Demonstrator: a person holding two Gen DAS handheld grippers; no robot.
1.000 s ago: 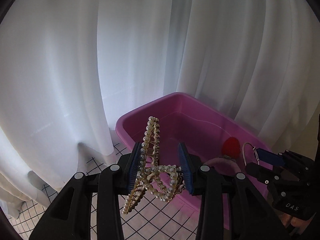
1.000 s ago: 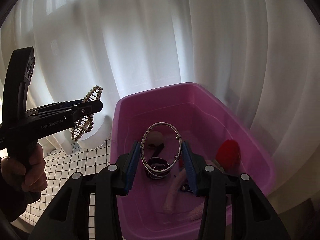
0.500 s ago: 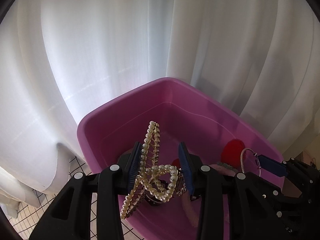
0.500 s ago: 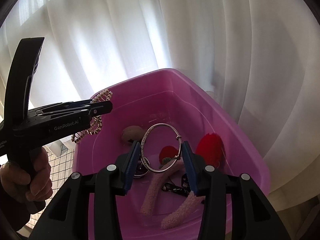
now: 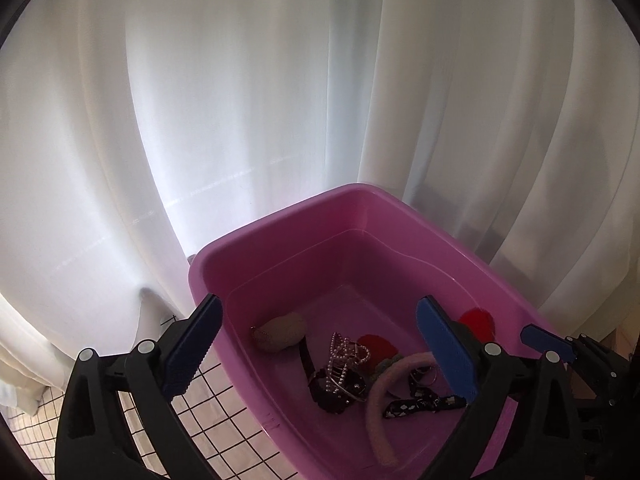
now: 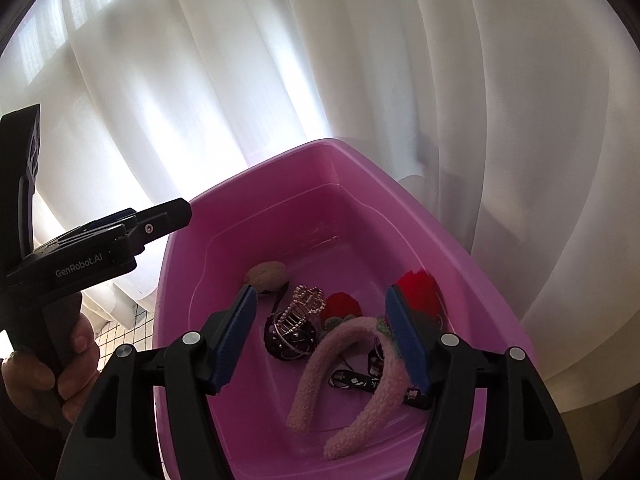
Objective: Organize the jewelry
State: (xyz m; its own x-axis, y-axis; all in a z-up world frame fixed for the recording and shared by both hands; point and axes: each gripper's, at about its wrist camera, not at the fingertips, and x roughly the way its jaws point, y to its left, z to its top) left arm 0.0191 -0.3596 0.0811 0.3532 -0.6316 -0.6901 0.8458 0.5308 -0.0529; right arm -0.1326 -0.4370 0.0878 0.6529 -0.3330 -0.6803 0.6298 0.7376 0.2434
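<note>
A pink bin [image 5: 280, 220] [image 6: 256, 170] holds the jewelry. A pearl hair clip [image 5: 348, 354] [image 6: 306, 300] lies loose on its floor, beside a dark bracelet [image 6: 288, 344] with a thin silver bangle [image 6: 294, 338] resting on it. My left gripper [image 5: 319, 300] hangs over the bin's near left side, its jaws opening wide with nothing between them. It also shows in the right wrist view as the left gripper [image 6: 160, 220]. My right gripper [image 6: 321, 292] hovers above the bin's middle. Its jaws are opening too, also with nothing between them.
Also in the bin: a pink fuzzy headband [image 6: 320, 360], red pom-poms [image 6: 416, 286], a beige puff [image 6: 266, 276], a black patterned ribbon [image 5: 420, 404]. White curtains [image 5: 280, 80] hang close behind. A grid-patterned cloth [image 5: 208, 412] covers the table at left. A hand [image 6: 40, 368] grips the left handle.
Both grippers moved over the bin. The left jaws spread wide and the pearl clip dropped into the bin. The right jaws widened and the silver bangle left them.
</note>
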